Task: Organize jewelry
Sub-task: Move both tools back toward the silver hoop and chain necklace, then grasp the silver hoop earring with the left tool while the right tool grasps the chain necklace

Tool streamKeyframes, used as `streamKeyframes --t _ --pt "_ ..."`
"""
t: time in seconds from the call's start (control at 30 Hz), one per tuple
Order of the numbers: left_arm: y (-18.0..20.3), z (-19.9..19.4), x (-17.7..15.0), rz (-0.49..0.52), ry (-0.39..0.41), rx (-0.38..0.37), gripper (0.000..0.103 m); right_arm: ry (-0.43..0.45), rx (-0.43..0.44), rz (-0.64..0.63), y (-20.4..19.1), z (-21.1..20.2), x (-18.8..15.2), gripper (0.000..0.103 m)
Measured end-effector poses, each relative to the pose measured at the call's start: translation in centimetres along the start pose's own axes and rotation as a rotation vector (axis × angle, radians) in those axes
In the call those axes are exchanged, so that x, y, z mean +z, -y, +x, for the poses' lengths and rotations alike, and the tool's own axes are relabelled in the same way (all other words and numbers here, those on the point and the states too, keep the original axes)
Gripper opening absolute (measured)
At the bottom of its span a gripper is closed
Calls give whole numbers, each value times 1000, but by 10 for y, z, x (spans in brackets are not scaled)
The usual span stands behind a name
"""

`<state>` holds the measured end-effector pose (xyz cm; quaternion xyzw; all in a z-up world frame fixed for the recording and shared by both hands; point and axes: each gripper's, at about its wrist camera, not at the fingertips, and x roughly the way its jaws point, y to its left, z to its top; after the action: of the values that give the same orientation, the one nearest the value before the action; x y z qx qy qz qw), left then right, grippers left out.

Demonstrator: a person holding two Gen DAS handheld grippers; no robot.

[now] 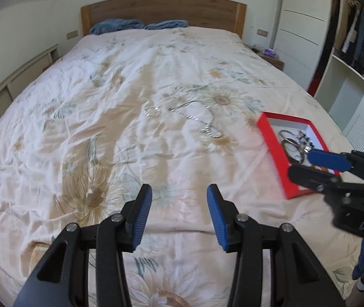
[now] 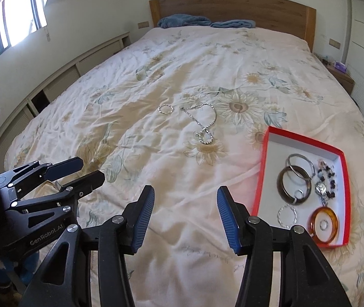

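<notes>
While out on the floral bedspread (image 2: pixel 156 81), a silver chain necklace (image 2: pixel 202 125) in loose loops, small silver ring bracelet (image 2: pixel 165 109) just beside. Bangles and beads already inside the red box (image 2: pixel 258 179). Left gripper (image 1: pixel 179 215) and right gripper (image 2: pixel 185 215) spread wide, empty, hovering above bare fabric.

Home bedroom: double bed (image 1: pixel 156 102) with floral cover, wooden headboard (image 1: pixel 164 10), blue pillows (image 2: pixel 182 20), bedside table (image 1: pixel 271 57), open wardrobe (image 1: pixel 355 41) holding hung clothes, window (image 2: pixel 5 23).
</notes>
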<state>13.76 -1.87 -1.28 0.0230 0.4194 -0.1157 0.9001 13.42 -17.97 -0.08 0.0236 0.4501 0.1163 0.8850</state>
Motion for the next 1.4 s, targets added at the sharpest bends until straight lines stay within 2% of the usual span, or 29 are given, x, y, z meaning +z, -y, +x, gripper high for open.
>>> streamKeyframes --t 0.33,0.63,0.83,1.07,1.17,1.23,1.27,1.33,1.4 --pt "-55 53 28 -102 -22 -4 43 -22 20 -33 8 56 39 53" --pt "-80 143 94 -167 -49 -98 43 -51 47 2 33 138 75 53" --pt "-88 206 125 -186 -65 -76 43 -72 48 38 52 189 91 53" --pt "-91 255 132 -178 -108 -54 41 -115 49 43 58 233 98 56" --pt "-90 261 129 -168 -98 -53 33 -115 28 35 56 242 100 58" --pt "-89 262 128 -160 -86 -52 26 -114 11 34 55 246 102 55" --pt "-89 261 127 -155 -79 -55 21 -112 5 33 56 247 102 50" --pt "-88 259 126 -152 -69 -56 17 -106 -8 35 57 247 102 41" --pt "-87 256 126 -152 -60 -56 14 -92 -2 56 62 244 101 25"
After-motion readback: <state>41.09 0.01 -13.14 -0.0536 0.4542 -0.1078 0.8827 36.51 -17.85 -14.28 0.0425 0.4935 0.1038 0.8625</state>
